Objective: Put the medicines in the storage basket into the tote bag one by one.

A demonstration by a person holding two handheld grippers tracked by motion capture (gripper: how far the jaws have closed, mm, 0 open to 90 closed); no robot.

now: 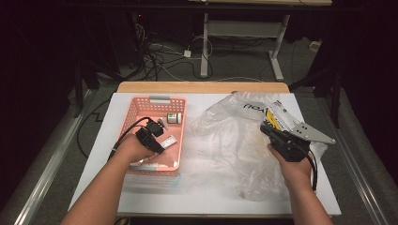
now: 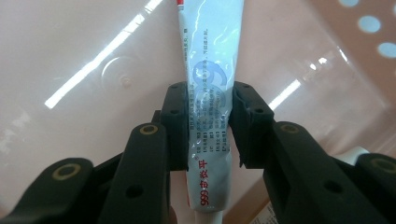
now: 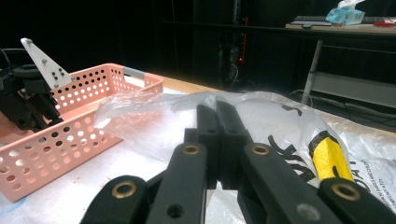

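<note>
Nearest us, the left tongs (image 2: 209, 123) are down inside the pink basket (image 1: 133, 108), and their black pads (image 2: 176, 122) are clamped on a white ointment tube (image 2: 210, 93) with blue and red print, one pad on each long edge. That tube lies flat on the basket floor, running away from the tongs along their line, gripped toward one end. From the high view the left tongs (image 1: 151, 135) sit over the basket's near half, with a small green-and-white box (image 1: 174, 118) farther in toward the far wall.

My read: this is the pick. To do it well, keep the squeeze steady, since a soft tube can cave in or slide, and lift straight up until the tube clears the perforated wall before swinging across. With the grip off the middle, the free end may droop and catch the rim.

Across on the other side, the right tongs (image 1: 270, 130) are clenched on a fold of the clear plastic bag (image 1: 230, 122), which is spread over the white worktop (image 1: 206, 187) just beside the basket. In the right gripper view those tongs (image 3: 217, 122) pinch the film tight, jaws pressed together, a yellow-and-black packet (image 3: 329, 161) lying inside the bag. Holding that fold up, I'd say, keeps the mouth ready.

Beyond the worktop, cables and desk legs stand on the dark floor.
</note>
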